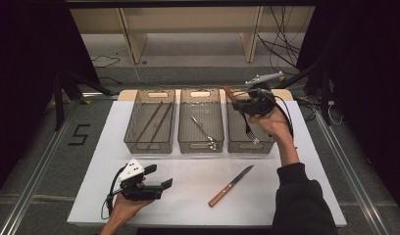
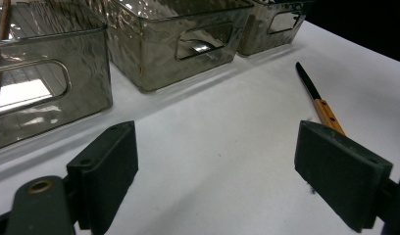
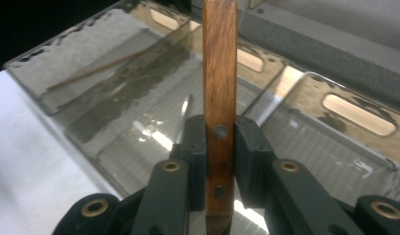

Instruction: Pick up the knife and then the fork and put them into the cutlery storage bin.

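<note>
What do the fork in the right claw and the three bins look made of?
Fork: handle looks like brown varnished wood, grain and two rivets visible; tines look metal, pale and shiny. Bins: probably smoky clear plastic, see-through with rippled glossy walls.

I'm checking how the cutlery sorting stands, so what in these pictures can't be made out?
- Fork, high view: the right hand hides its middle; only tines show in the right bin.
- Fork handle, right gripper view: the lower tip is cut by the bottom edge.
- Knife, left gripper view: the handle end sits behind the left gripper jaw.
- Chopsticks, left gripper view: cut off at the top edge.
</note>
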`<state>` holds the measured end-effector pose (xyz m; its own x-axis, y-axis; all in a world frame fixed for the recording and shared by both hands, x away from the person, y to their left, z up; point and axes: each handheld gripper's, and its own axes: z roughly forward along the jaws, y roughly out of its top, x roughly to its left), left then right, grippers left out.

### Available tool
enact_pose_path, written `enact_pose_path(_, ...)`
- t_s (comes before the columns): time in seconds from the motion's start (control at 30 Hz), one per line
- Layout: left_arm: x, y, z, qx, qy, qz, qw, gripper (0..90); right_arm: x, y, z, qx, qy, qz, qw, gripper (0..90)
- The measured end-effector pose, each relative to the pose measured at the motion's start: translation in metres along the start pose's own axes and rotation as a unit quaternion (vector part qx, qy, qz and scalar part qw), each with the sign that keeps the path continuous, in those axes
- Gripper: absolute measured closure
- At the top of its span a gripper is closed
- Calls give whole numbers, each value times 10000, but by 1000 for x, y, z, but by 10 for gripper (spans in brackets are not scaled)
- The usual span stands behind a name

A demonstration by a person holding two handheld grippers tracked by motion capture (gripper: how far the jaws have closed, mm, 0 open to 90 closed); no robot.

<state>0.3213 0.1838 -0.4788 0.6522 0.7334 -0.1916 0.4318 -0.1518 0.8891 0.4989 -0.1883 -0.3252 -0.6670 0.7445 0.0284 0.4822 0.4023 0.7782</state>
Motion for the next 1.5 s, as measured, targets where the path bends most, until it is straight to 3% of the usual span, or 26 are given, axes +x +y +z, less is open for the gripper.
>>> enact_pose_path(0.33,0,0,0,-3,-3,-6,10000,161,-19,-2,8,-59,-355,211,9991,772)
enact_pose_path(0.8,-1,0,0,-6,-18,2,10000,161,-27,-10,23,-235,-826,105,9962,772)
enact_pose_path(1.23,-1,0,1,30,-21,15,10000,161,-39,-34,32,-87,-917,239,9955,771)
enact_pose_path(1.5,-1,0,1,32,-16,14,10000,161,-43,-41,32,86,-1003,125,9948,771)
